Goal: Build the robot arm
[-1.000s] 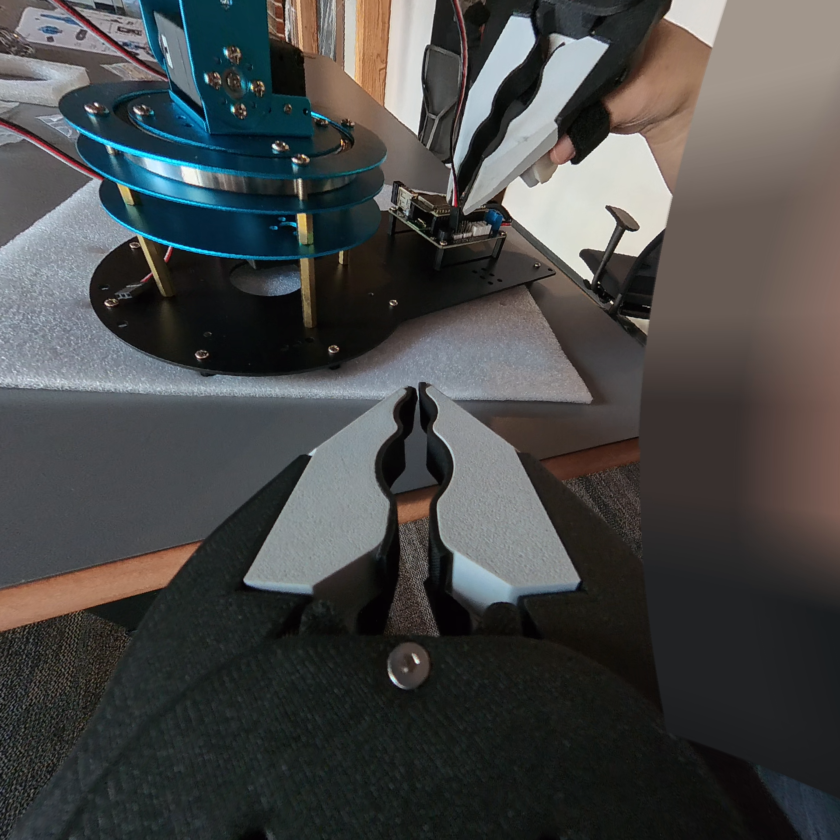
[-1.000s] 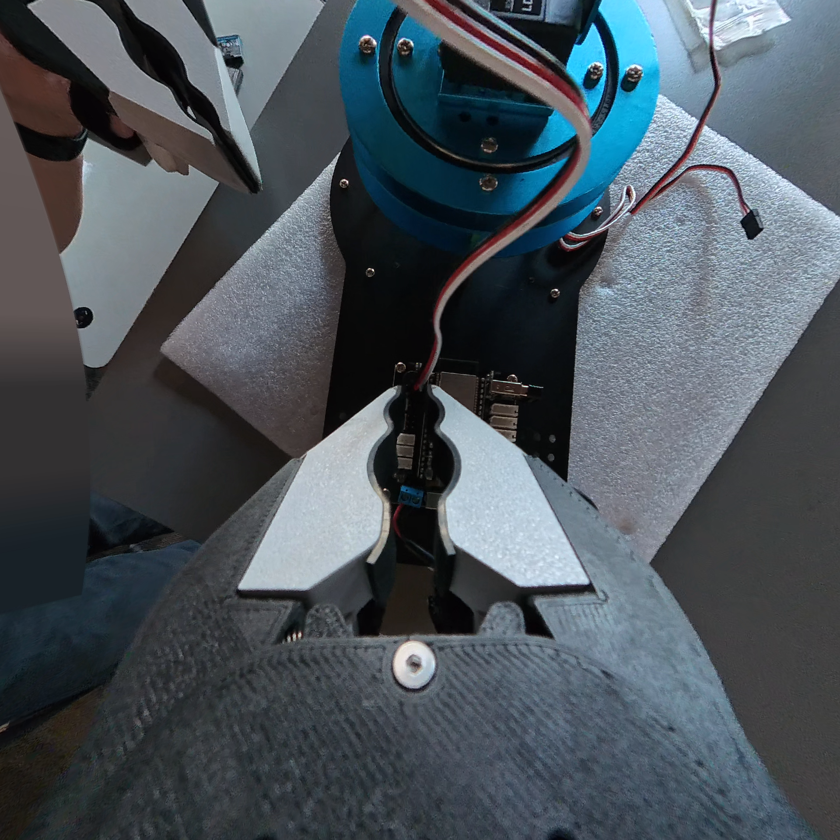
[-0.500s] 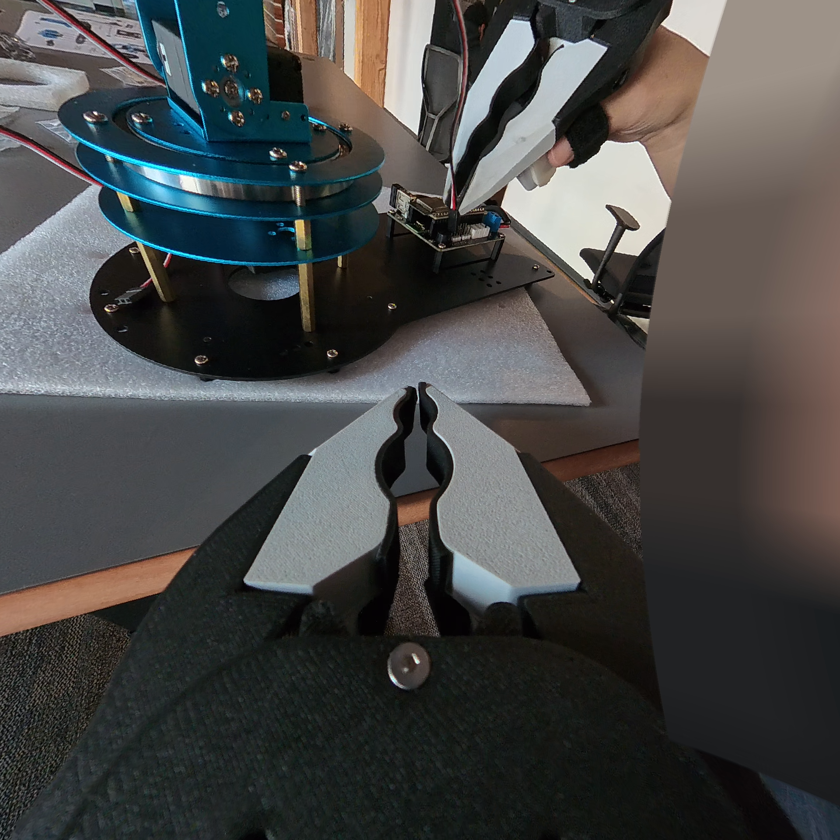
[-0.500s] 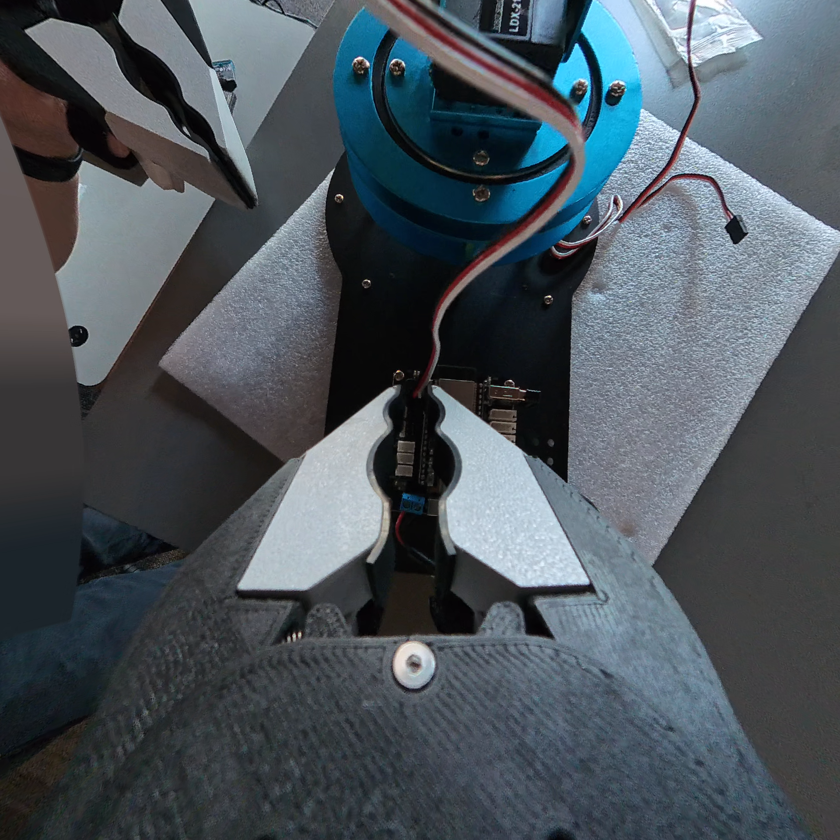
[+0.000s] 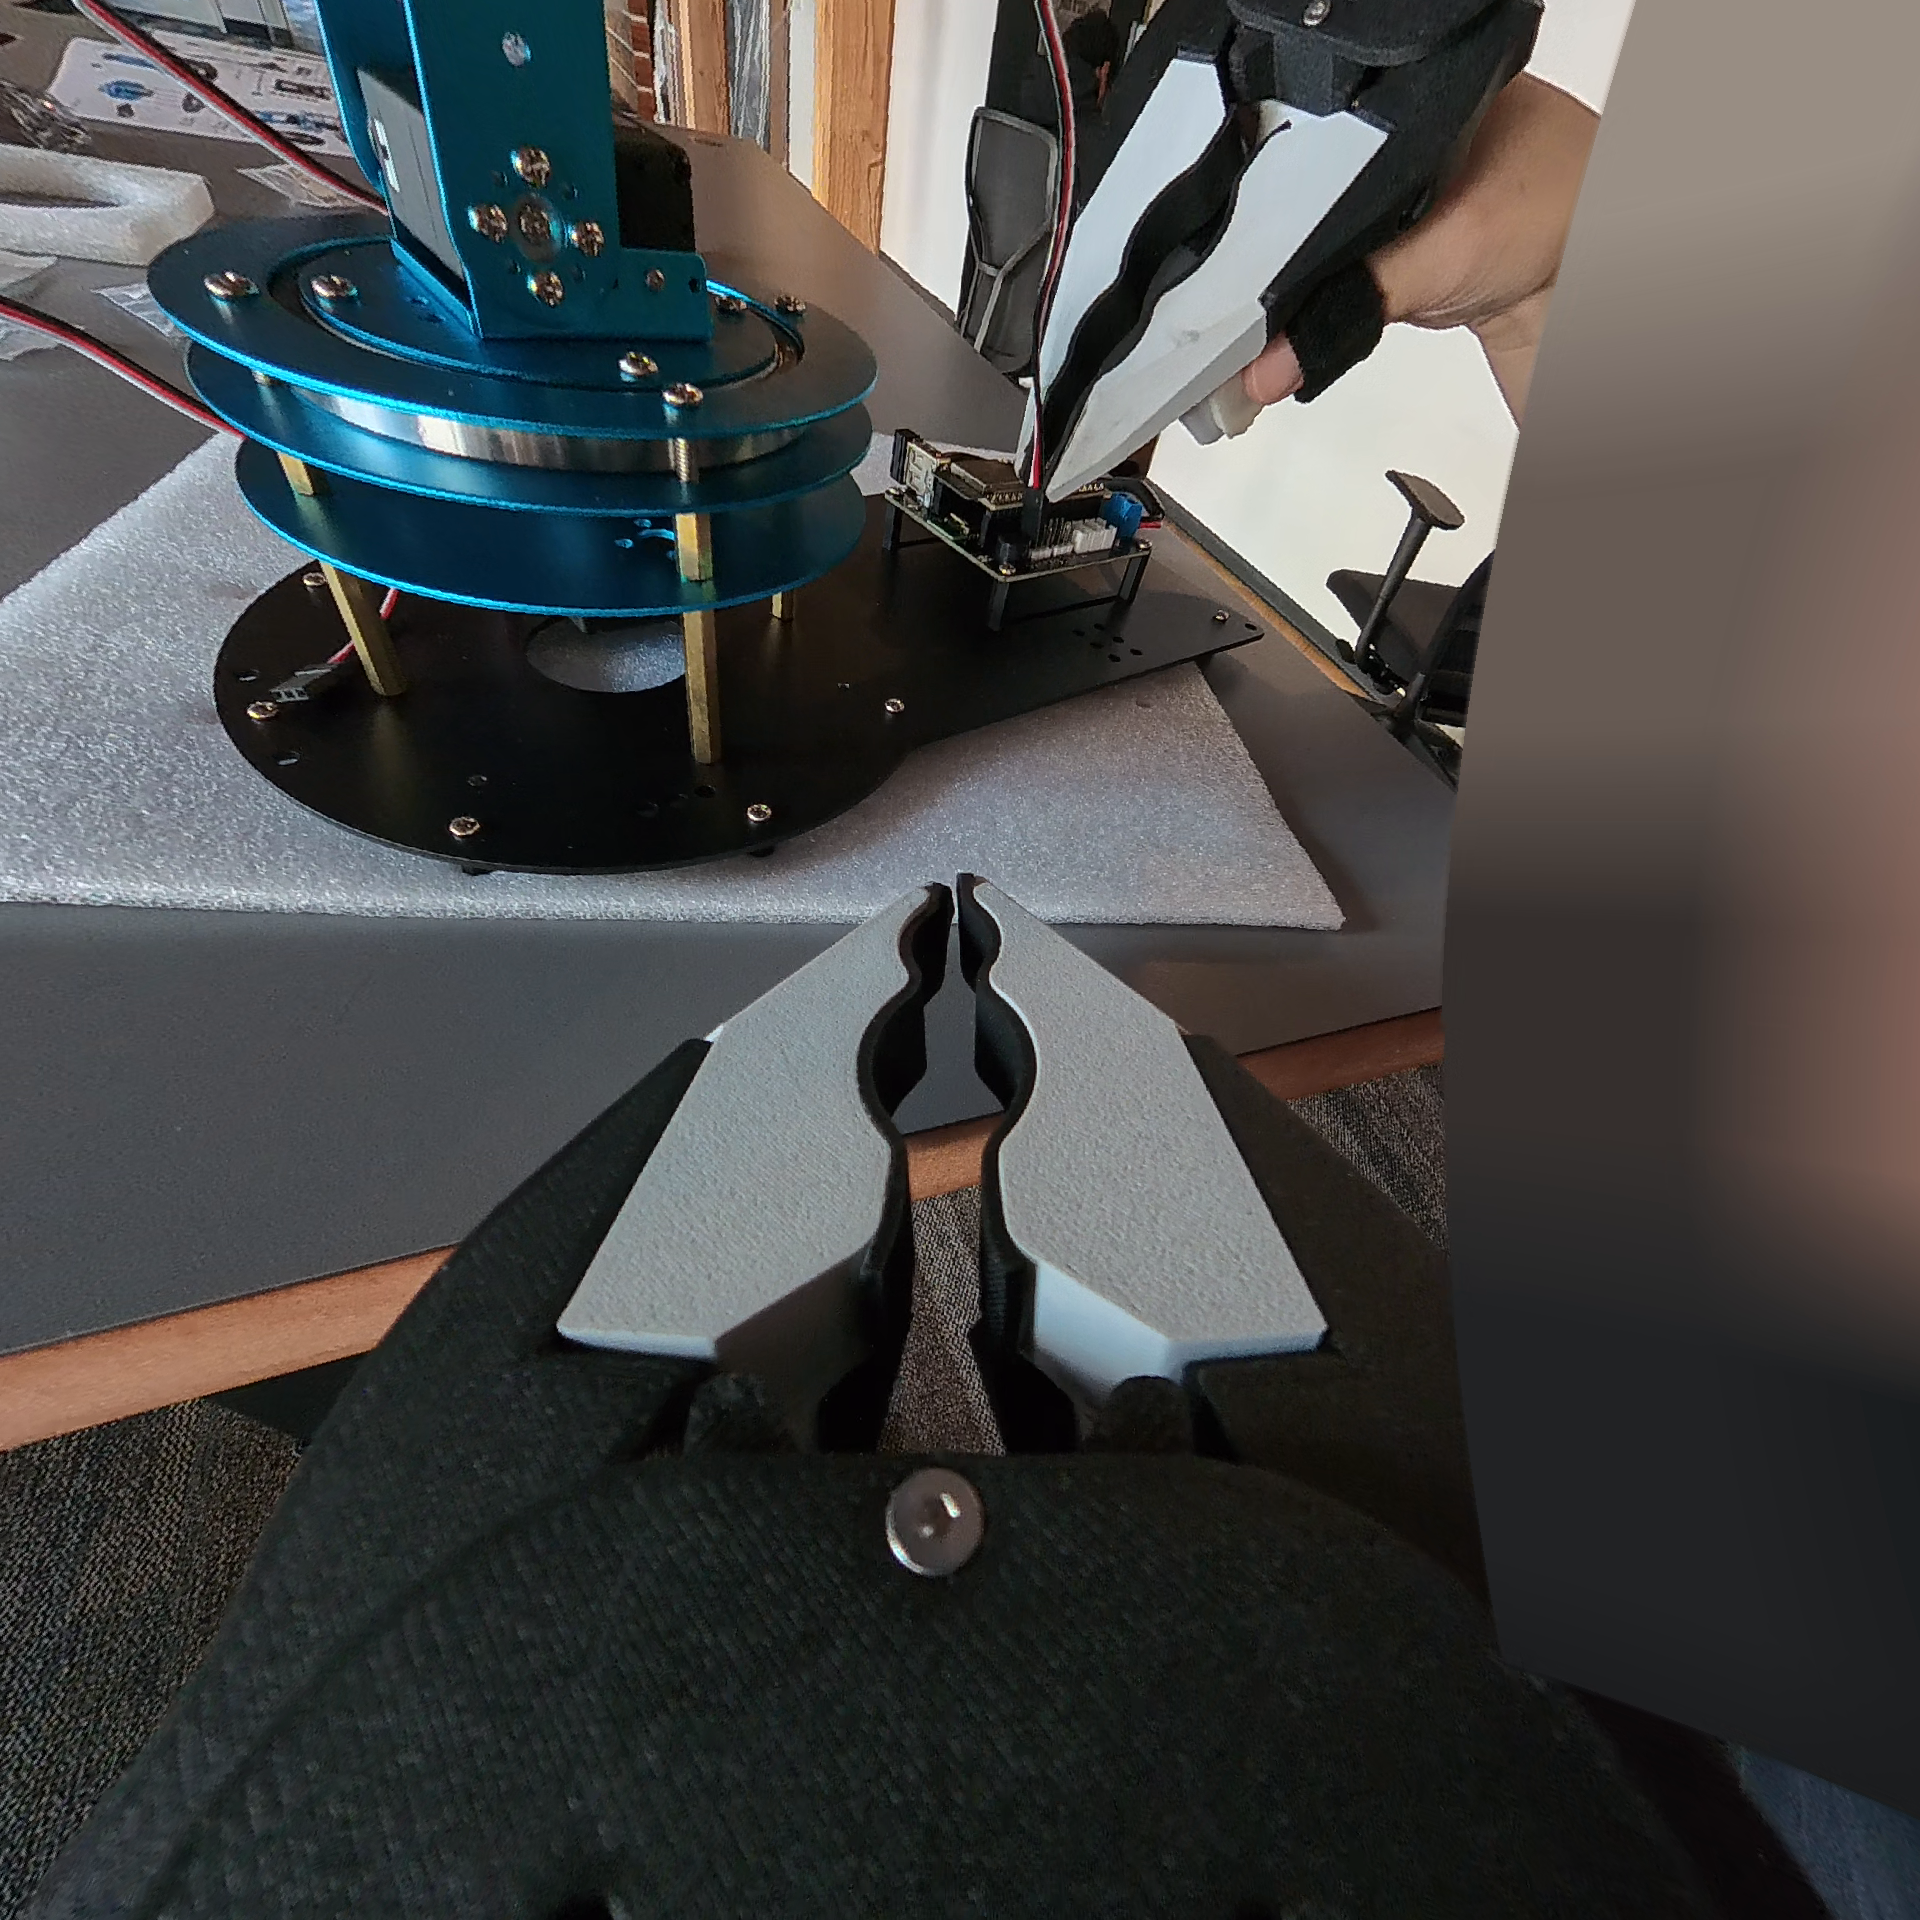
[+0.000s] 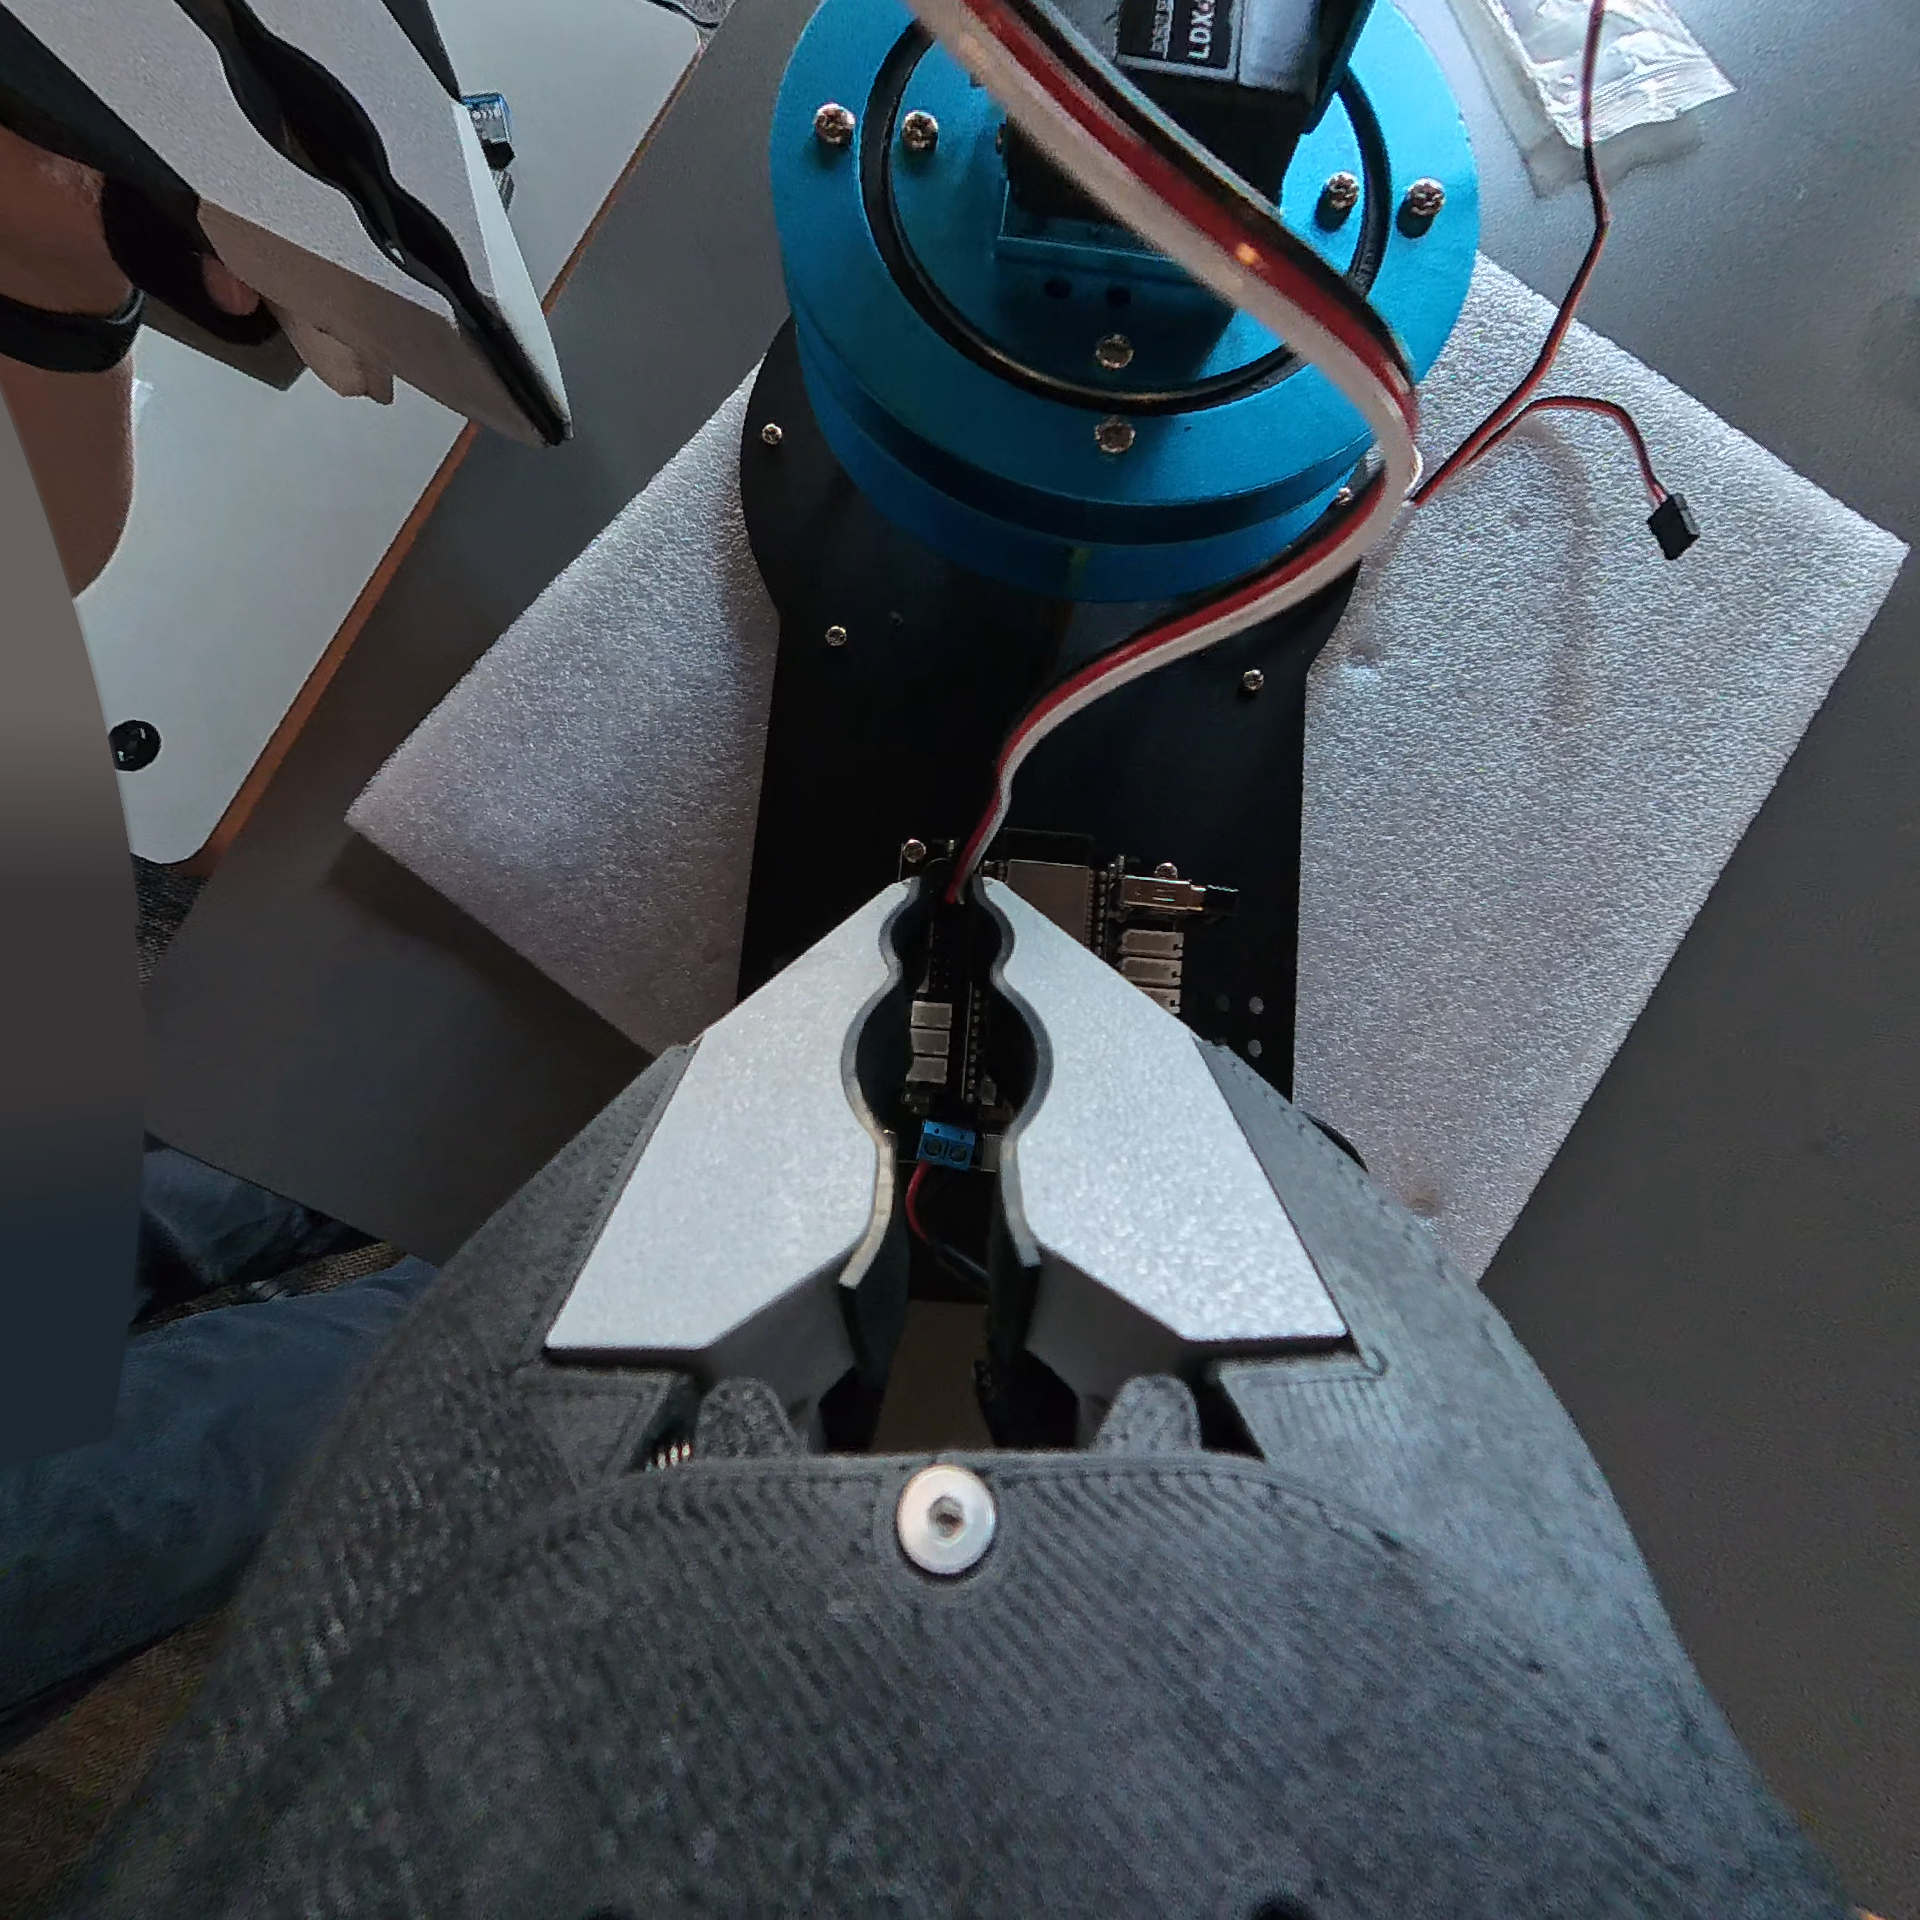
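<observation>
Right gripper fingers pinch servo cable plug upright over circuit board; left gripper fingers pressed together, empty.

Office chair beyond the desk, clear plastic bag, white foam ring

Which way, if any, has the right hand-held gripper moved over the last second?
No. The right hand-held gripper keeps its tips at the same spot on the circuit board, closed on the servo cable where it plugs in.
</observation>
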Demonstrator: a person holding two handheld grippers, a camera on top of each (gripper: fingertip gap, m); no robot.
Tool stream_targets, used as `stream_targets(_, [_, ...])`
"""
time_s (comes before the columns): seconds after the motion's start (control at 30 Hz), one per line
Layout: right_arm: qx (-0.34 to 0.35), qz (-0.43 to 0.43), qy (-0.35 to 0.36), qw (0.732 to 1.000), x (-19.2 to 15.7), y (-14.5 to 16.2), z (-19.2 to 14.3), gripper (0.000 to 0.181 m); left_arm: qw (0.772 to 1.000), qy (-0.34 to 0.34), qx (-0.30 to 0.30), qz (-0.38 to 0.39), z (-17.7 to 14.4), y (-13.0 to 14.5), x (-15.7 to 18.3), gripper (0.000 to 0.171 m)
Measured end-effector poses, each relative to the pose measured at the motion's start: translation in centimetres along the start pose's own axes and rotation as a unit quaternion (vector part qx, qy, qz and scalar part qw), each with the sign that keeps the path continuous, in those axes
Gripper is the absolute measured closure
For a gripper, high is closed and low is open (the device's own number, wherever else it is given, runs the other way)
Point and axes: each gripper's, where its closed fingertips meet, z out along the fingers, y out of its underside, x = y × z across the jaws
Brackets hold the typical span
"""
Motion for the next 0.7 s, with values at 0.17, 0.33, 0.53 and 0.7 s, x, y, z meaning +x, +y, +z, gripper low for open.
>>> stream_targets(0.17, [0.003,-0.001,0.003,1.0,0.01,0.06,0.0,0.173,1.0,0.001,0.0,-0.001,0.02,0.03,-0.04,0.171])
stream_targets(0.33, [0.005,-0.007,0.008,1.0,0.04,0.1,0.03,0.173,1.0,0.001,-0.001,0.001,0.03,-0.01,0.0,0.171])
stream_targets(0.53, [0.004,-0.014,0.013,1.0,0.07,0.17,0.03,0.173,1.0,0.002,0.001,0.0,0.06,-0.01,0.03,0.171])
stream_targets(0.7, [0.004,-0.018,0.016,1.0,0.1,0.19,0.06,0.173,1.0,0.003,0.001,0.0,0.09,0.01,0.05,0.171])
